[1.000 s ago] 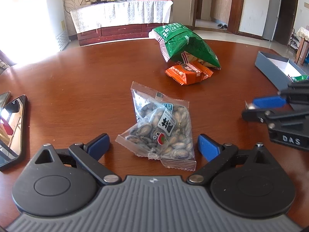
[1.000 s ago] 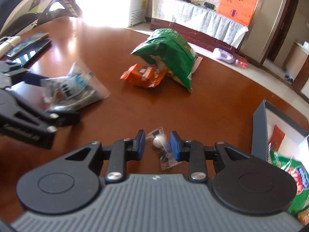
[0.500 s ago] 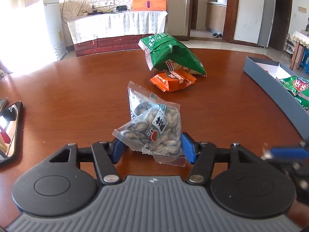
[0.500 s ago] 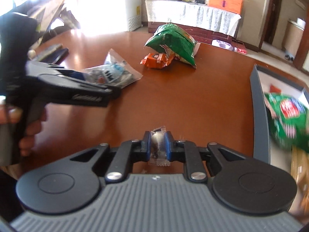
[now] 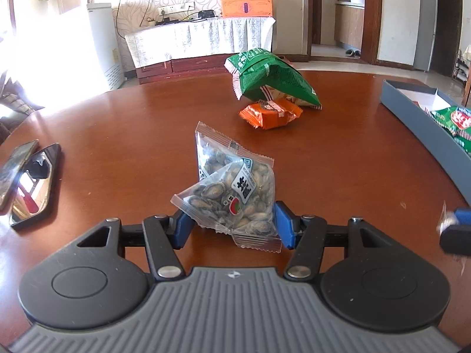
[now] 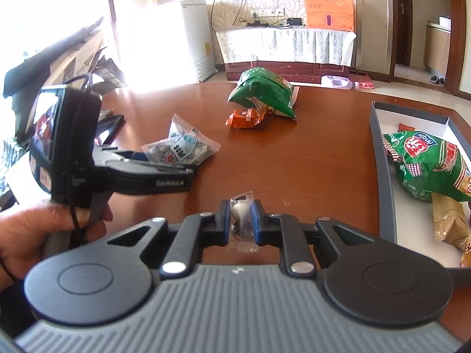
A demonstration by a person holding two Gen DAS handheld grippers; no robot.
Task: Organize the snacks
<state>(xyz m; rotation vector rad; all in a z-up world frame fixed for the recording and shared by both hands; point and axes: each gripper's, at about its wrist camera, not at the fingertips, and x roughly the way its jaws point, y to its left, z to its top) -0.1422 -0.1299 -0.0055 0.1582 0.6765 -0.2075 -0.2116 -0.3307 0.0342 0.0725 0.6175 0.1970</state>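
Snacks, loose on the brown table (image 5: 117, 123): three packets. One clear seed packet (image 5: 235, 197), one big green bag (image 5: 270, 79), one small orange packet (image 5: 270, 114). A fourth item, a small clear-wrapped candy (image 6: 242, 214), is off the table surface, in the right gripper. More in the grey box (image 6: 382, 182) at 3 o'clock in the right wrist view: one green bag (image 6: 426, 161), one tan packet (image 6: 450, 223), a red corner behind; the rest is cut off.

Seed packet: transparent film, crimped ends, dark striped seeds inside, white label with a red-green mark. Sits at table centre, 6 o'clock from the orange packet. Green bag leans over the orange packet at 12 o'clock, touching it.

Left gripper (image 5: 232, 226): jaws closing, blue pads pressed on both sides of the seed packet. A hand (image 6: 38, 235) holds its handle.

Right gripper (image 6: 242, 220): clenched on the candy, wrapper ends sticking out above and below the pads.

Two phones (image 5: 29, 182) at 9 o'clock, side by side.
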